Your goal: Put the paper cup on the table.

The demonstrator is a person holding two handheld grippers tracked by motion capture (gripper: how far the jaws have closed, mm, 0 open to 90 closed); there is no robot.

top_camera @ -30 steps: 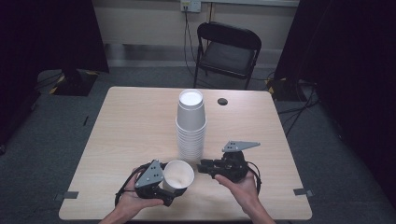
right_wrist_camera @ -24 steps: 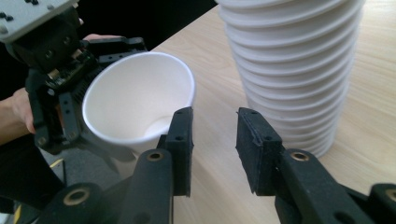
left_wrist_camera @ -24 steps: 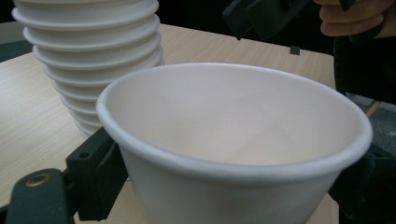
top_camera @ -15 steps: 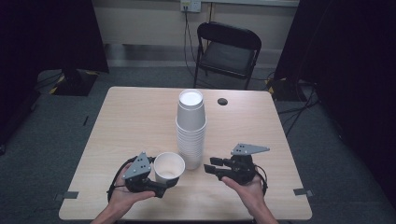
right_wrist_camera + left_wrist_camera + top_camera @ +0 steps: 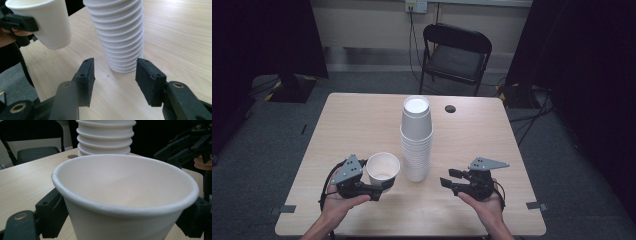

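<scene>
A tall stack of white paper cups (image 5: 416,140) stands mouth down at the middle of the wooden table (image 5: 362,120). Left of it, my left gripper (image 5: 379,189) is shut on a single white cup (image 5: 383,171), mouth up, lifted a little off the table; in the left gripper view the cup (image 5: 125,202) sits between both jaws. My right gripper (image 5: 451,179) is right of the stack near the front edge, jaws apart and just opening, nothing between them. In the right gripper view the stack (image 5: 120,32) stands ahead of the jaws, the held cup (image 5: 47,22) at upper left.
A small dark round hole or disc (image 5: 450,108) lies on the table behind the stack. A black folding chair (image 5: 454,52) stands beyond the far edge. Grey tape marks (image 5: 534,205) sit by the front corners.
The left gripper carried the single cup leftward, away from the right gripper. The right gripper let go of it, drew back to the right and its jaws opened.
</scene>
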